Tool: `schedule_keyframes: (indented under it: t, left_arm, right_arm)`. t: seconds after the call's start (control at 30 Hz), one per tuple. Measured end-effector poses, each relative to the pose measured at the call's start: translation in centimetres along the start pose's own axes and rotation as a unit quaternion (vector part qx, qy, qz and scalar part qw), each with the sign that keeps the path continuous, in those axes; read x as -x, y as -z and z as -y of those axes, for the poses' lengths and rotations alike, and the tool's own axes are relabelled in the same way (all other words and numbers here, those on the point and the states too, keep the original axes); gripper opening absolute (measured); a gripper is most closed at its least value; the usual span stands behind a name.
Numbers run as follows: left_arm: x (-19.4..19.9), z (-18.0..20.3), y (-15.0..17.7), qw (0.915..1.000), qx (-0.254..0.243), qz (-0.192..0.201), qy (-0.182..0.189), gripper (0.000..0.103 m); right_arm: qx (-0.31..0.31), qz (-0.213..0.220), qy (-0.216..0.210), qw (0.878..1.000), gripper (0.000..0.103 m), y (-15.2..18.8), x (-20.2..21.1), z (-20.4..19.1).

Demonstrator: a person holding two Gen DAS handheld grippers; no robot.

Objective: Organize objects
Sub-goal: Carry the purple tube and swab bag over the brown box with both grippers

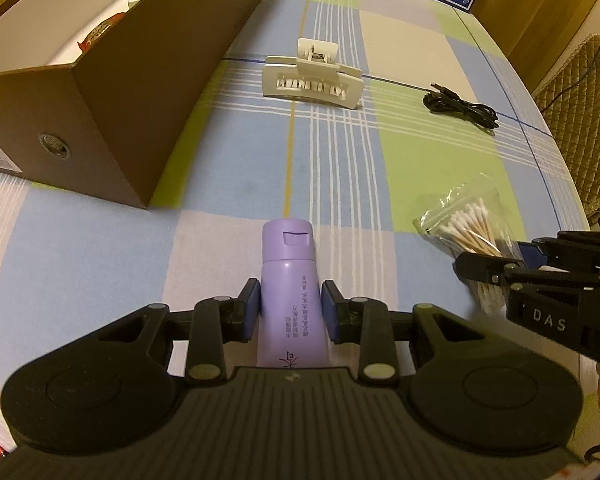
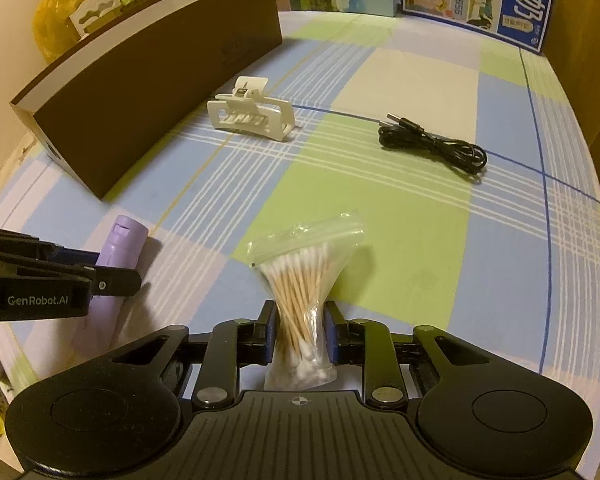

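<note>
On the table (image 1: 100, 240), checked cloth: both of your grippers are low over the near part of it, each one with a thing between its pads; work from here towards the box.
Brown box (image 1: 112, 92): it stands open at the far left of the cloth, some packets already lie inside; I judge it is the place for the things, so lift high enough to pass over its wall before you go across.
Left gripper (image 1: 290, 312): its jaws are nearly closed and the blue pads press on both sides of the purple tube (image 1: 286, 288); the tube lies on the cloth with the cap pointing away from you; hold it by the firm body near the cap, because the soft end can flatten and slide out.
Right gripper (image 2: 300, 332): its jaws are drawn in tight on the bag of cotton swabs (image 2: 304, 280), which is pinched into a narrow waist and fans out beyond the pads; the plastic is slippery, so raise it slowly and keep it level.
Hair clip (image 1: 312, 76): white, on the cloth near the box wall, untouched; do not sweep it when you carry the tube.
Black cable (image 1: 460, 106): coiled, further right, well apart from both grippers; leave it for later.
</note>
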State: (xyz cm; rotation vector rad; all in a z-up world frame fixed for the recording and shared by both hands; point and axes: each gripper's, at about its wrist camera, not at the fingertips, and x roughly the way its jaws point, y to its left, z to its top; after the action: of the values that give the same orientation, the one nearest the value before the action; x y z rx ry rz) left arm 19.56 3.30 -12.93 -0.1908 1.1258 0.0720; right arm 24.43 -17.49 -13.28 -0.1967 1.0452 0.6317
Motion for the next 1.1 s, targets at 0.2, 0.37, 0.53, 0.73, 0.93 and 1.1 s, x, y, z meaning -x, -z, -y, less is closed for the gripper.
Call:
schedule_keyframes:
  t: [0.2,0.37,0.53,0.73,0.93,1.1]
  left_arm:
    - [0.3,-0.4,0.2,1.0,0.003,0.002,0.002,0.027]
    - [0.8,-0.7,0.3,0.9999,0.005,0.007,0.006,0.027]
    - [1.7,-0.6,0.2,0.9998,0.003,0.019,0.011,0.027]
    - [2.3,0.0,-0.2,0.9994,-0.001,0.033,0.014,0.027]
    - [2.3,0.6,-0.6,0.9992,-0.004,0.036,0.015,0.027]
    - [2.7,1.1,-1.1,0.9989,-0.008,0.043,0.018,0.027]
  right_arm:
    - [-0.006,-0.001,-0.011,1.0,0.021,0.1,0.1,-0.1]
    - [-0.012,0.002,-0.019,1.0,0.021,0.0,0.3,0.0]
    - [-0.018,0.011,-0.023,1.0,0.021,-0.3,0.7,0.2]
    - [-0.022,0.018,-0.024,0.999,0.021,-0.4,1.1,0.4]
    - [-0.027,0.022,-0.024,0.999,0.021,-0.5,1.4,0.8]
    - [-0.032,0.031,-0.025,0.999,0.021,-0.8,1.9,1.1]
